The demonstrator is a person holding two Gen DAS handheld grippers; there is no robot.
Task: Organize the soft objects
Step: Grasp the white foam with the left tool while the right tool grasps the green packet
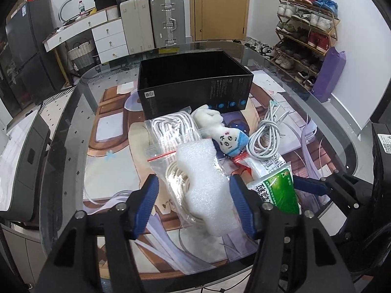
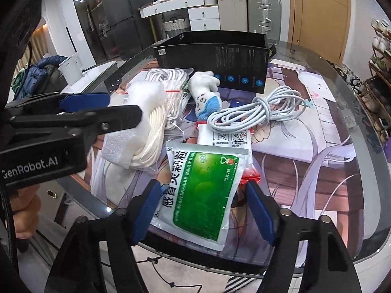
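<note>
Left wrist view: the left gripper (image 1: 194,205) is spread around the foam (image 1: 207,190), lower centre. Right gripper (image 2: 202,210) is spread around the sachet (image 2: 202,185). Squeeze each gently at mid-body before lifting toward the box (image 1: 193,83).

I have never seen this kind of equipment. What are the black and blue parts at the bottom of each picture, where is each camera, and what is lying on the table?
These are two handheld grippers; a person carries one in each hand. Each picture comes from a camera on one gripper, looking forward along its two blue-padded fingers.

In the left view, the left gripper is open around a white foam piece lying on bagged white cord. In the right view, the right gripper is open around a green and white sachet. Neither grips anything yet.

On the glass table also lie a small plush toy, a grey coiled cable and an open black box.
</note>
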